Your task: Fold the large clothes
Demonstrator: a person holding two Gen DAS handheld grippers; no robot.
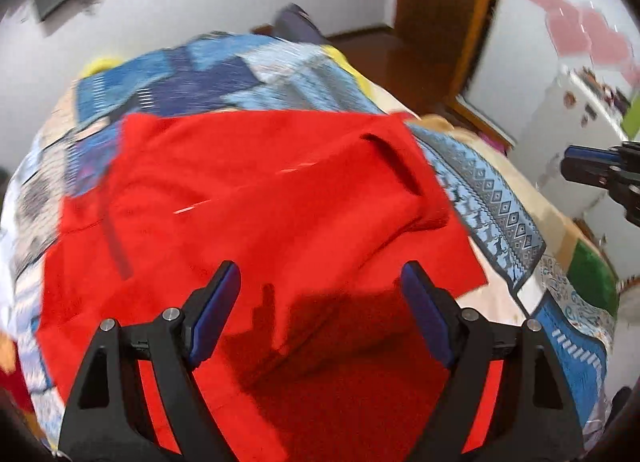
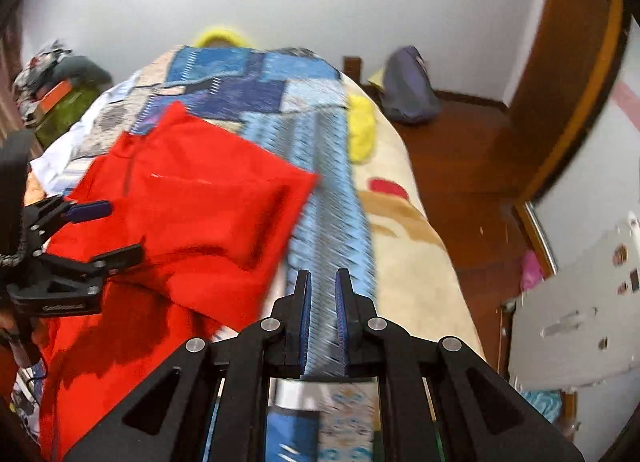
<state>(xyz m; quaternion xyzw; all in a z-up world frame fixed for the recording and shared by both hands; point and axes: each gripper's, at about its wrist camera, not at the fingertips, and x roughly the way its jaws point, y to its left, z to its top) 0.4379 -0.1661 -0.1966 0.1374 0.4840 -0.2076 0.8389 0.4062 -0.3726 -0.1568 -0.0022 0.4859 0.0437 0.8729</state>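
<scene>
left tool spread wide above red garment on bed; right tool pressed together, empty. soft, light cloth; pinch an edge.

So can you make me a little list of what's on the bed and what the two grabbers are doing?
surface: bed with a patchwork quilt
clothing: red garment spread on the quilt, partly folded
left gripper: open, above the red garment, nothing between its fingers
right gripper: nearly shut, over the quilt beside the garment, holding nothing
also on the bed: yellow thing near the edge
picture: blurry
</scene>
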